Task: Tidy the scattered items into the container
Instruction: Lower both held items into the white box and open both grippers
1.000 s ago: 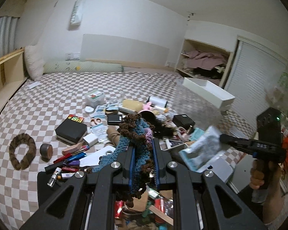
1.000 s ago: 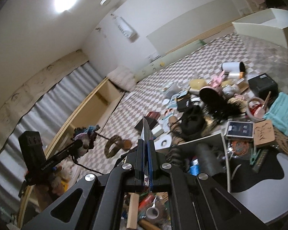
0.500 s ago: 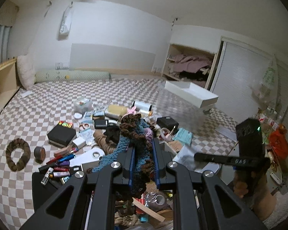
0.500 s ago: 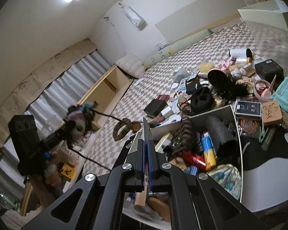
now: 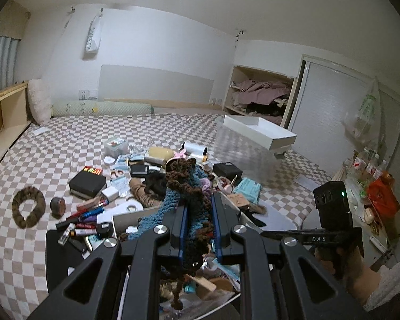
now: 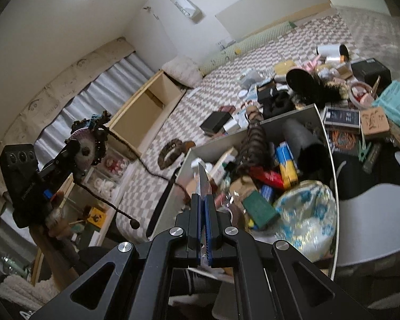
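Observation:
My left gripper (image 5: 198, 208) is shut on a crocheted piece (image 5: 189, 186) of blue, brown and purple yarn. It hangs over the near end of the grey open container (image 5: 125, 217). From the right wrist view, that crocheted piece (image 6: 88, 144) sits at the left, high above the floor beside the bed, with brown cords dangling. My right gripper (image 6: 205, 200) is shut on a thin flat packet (image 6: 203, 181), seen edge-on above the container (image 6: 325, 138), which is packed with several items. The right gripper's body (image 5: 330, 213) shows at the right, held by a hand.
Loose items lie on the checkered bedspread: a black box (image 5: 87, 184), a brown fuzzy ring (image 5: 29, 208), pens (image 5: 88, 213), a teal cloth (image 5: 249, 188). A clear bin with a white lid (image 5: 258, 133) stands farther back. A black mat (image 6: 370, 170) lies beside the container.
My right gripper has come down and in over the container with the packet. The left gripper has drawn back and slightly up with the crocheted piece, still gripped.

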`<state>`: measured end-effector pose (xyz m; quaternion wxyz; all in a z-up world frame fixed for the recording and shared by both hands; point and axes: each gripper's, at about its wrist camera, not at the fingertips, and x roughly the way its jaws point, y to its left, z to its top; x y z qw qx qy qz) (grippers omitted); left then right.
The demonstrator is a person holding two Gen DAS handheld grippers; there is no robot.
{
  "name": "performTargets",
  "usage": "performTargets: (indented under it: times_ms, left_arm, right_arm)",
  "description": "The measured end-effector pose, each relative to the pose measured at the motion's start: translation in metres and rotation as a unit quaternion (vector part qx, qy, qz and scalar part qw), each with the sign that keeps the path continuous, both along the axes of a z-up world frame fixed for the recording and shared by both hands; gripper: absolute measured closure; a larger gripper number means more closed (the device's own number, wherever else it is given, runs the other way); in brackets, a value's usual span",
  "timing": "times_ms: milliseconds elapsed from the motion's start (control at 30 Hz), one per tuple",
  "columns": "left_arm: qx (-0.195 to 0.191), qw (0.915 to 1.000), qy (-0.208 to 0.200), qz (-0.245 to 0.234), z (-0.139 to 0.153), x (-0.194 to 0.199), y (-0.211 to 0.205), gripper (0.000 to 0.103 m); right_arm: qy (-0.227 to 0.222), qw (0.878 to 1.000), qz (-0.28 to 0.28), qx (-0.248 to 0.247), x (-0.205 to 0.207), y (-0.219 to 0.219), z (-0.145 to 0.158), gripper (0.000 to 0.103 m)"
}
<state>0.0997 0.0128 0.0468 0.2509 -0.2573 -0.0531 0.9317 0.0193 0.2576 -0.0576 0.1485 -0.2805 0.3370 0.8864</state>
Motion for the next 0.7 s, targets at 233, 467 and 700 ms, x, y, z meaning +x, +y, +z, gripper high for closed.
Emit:
performTargets:
  times_ms: [233,467,700]
  left_arm:
    - [-0.005,0.9996,-0.025,0.014,-0.02,0.01,0.0,0.087]
    - [-0.034,0.9939,-0.092,0.05,-0.064,-0.009,0.001,0.087]
    - [-0.049,0.9861,-0.15,0.054,-0.102,-0.021,0.008,0.087]
  right_arm:
    - [-0.043,0.999,0.001,-0.013,0.0,0.0,-0.017,0.099]
    - [-0.12,0.993,-0.001,0.015,-0.006,0.001,-0.028,0.099]
    - [-0.208,0.977,0.03,0.042,-0.012,0.003,-0.037,0.099]
